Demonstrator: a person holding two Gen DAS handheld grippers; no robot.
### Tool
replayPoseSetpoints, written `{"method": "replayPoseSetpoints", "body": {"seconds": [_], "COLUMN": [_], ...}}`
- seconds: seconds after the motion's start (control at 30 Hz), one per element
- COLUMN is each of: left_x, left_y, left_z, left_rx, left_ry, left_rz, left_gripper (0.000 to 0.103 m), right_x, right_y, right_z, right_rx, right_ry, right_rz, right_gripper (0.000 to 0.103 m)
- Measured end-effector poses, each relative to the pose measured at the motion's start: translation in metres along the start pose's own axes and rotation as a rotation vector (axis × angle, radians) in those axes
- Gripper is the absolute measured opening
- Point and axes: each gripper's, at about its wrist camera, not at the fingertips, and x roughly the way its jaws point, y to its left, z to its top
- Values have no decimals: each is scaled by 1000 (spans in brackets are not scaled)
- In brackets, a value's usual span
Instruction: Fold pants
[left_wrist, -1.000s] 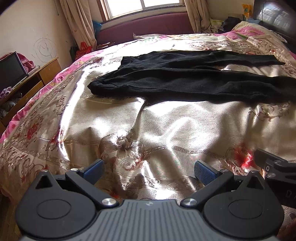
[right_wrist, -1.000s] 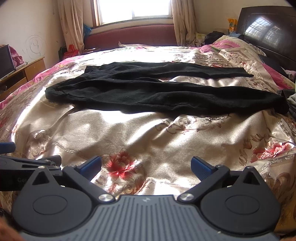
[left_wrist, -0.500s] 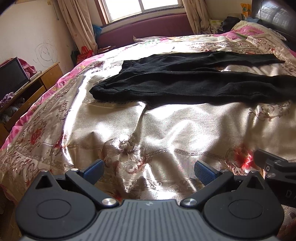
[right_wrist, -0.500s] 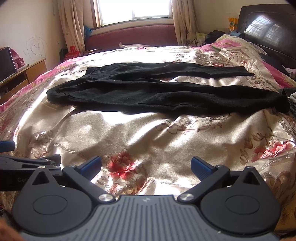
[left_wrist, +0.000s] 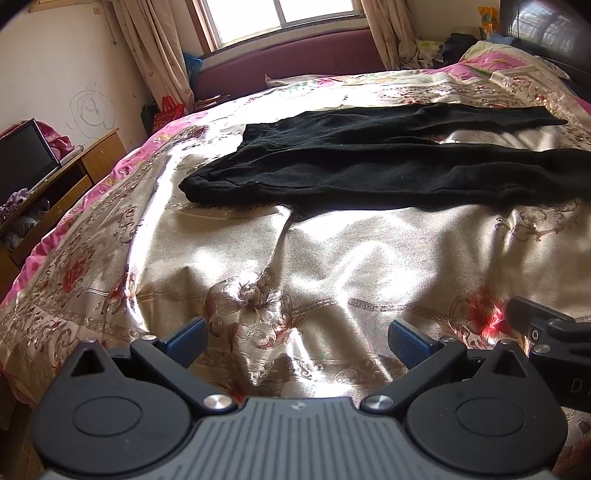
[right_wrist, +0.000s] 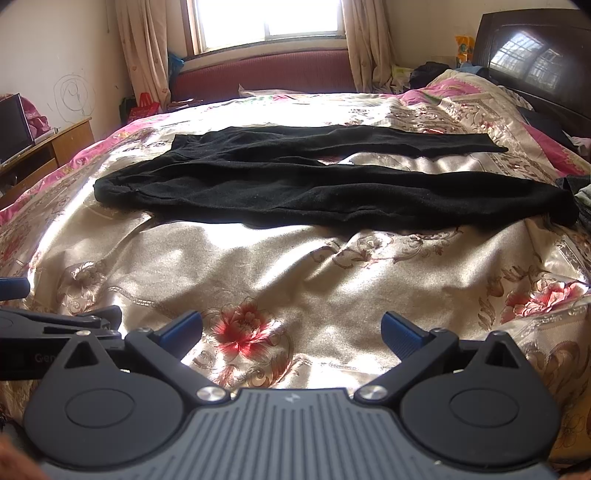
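Black pants (left_wrist: 369, 170) (right_wrist: 314, 192) lie spread flat across the middle of the bed, waistband at the left, both legs running to the right with a gap of bedspread between them. My left gripper (left_wrist: 297, 341) hovers open over the near part of the bed, well short of the pants, nothing between its blue pads. My right gripper (right_wrist: 291, 332) is open too, beside the left one, equally far from the pants. Each gripper's black body shows at the edge of the other's view.
The bed (right_wrist: 295, 266) wears a shiny gold and pink floral bedspread. A wooden desk with a dark screen (left_wrist: 22, 158) stands at the left. A dark headboard (right_wrist: 535, 66) and piled clothes are at the right; a window with curtains is behind.
Both views have tilted up slightly, so the pants sit a little lower in frame. Both grippers stay open and the pants have not moved.
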Motion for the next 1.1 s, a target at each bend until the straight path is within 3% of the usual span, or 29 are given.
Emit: {"method": "replayPoseSetpoints", "body": {"seconds": [1.1], "left_x": [-13], "left_y": [2], "left_z": [0], "left_rx": [4], "left_ry": [-42], "left_rz": [8], "left_gripper": [103], "right_x": [-8], "right_y": [3], "right_z": [-2], "right_rx": [-24], "right_ry": [-14], "right_rz": [2], "right_gripper": [102]}}
